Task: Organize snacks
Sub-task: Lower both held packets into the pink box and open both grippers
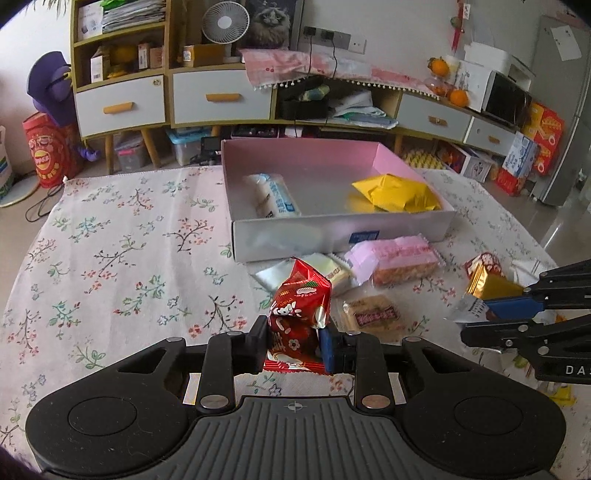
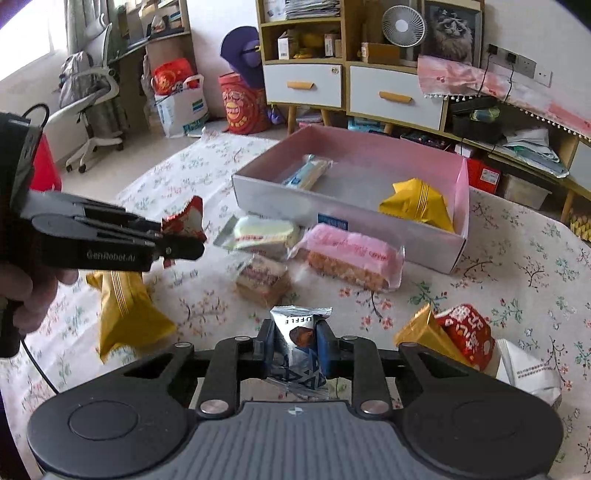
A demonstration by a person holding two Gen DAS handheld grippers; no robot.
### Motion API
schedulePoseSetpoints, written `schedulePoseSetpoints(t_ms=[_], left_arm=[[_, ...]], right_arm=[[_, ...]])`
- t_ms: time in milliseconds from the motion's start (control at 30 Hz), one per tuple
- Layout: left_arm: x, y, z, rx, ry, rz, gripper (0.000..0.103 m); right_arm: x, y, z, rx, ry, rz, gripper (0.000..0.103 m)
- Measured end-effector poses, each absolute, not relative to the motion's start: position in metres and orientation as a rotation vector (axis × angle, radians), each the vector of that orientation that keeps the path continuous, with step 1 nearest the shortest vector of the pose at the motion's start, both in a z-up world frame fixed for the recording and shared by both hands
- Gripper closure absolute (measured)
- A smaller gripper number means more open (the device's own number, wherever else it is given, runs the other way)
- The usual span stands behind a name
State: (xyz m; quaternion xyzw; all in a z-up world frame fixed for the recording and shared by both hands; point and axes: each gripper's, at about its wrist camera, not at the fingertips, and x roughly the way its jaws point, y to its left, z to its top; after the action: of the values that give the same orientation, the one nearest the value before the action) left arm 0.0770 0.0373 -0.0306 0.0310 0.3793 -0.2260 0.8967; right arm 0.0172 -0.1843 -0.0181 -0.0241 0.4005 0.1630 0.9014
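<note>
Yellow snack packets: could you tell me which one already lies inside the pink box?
The crumpled yellow foil packet in the pink cardboard box's right corner; the other lies on the tablecloth.

a lived-in home, probably a living room: a floral tablecloth (image 1: 110, 229) covers the table, behind it a wooden sideboard (image 1: 207, 96) with white drawers and open shelves of boxes and papers, a small desk fan (image 1: 220, 20), a cat picture (image 1: 271, 22), oranges (image 1: 458, 96), and a swivel chair (image 2: 92, 92) by the window.
</note>
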Motion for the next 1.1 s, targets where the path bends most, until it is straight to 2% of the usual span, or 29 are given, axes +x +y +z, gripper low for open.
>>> schedulePoseSetpoints(t_ms=[900, 1100], left_arm=[[0.11, -0.001, -0.007, -0.034, 0.76, -0.48, 0.078], [0.12, -0.015, -0.006, -0.011, 0.742, -0.475, 0.078]], right_arm=[[0.072, -0.204, 0.013, 0.111, 0.741, 0.266, 0.097], [0.091, -0.221, 0.014, 0.233, 0.709, 0.246, 0.097]])
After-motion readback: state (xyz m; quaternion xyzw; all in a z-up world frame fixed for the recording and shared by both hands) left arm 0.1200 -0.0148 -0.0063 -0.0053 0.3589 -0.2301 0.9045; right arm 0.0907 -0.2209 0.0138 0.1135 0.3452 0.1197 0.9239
